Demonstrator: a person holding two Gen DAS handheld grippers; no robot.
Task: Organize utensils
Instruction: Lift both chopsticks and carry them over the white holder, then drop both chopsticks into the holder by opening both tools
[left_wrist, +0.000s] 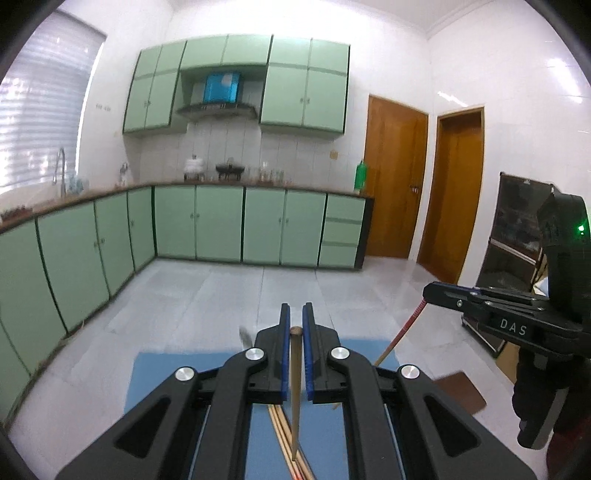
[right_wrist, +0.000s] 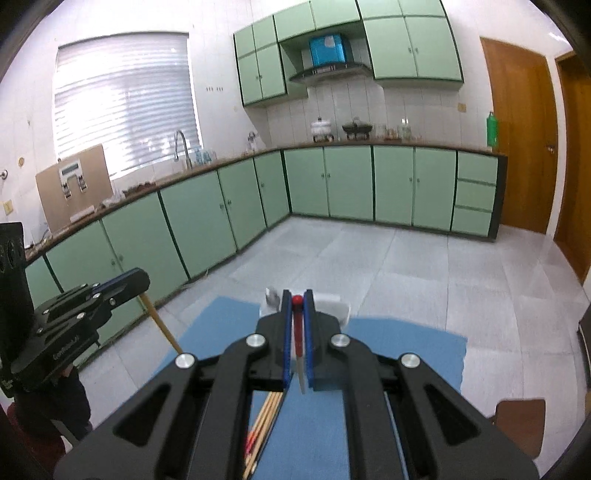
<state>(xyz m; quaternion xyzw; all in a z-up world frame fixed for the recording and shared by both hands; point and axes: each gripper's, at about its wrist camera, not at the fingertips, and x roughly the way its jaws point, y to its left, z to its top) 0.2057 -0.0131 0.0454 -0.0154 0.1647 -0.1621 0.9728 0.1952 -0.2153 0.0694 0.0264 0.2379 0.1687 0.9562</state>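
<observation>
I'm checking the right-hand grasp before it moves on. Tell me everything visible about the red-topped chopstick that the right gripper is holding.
The red-topped chopstick is a slim stick with a round red knob at its upper end, a red upper shaft and a pale, whitish lower section tapering to a point. It looks like plastic or lacquered wood. It stands nearly upright, lifted above the blue mat, pinched between the blue-padded fingers of the right gripper. From the left wrist view it slants down from that gripper, red above and tan below.

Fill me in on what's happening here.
A person holds a claw in each hand, sorting chopsticks over a blue mat. The left claw is shut on a plain wooden chopstick; the right claw is shut on a red-topped chopstick. Both are lifted. More chopsticks lie on the mat below.
</observation>
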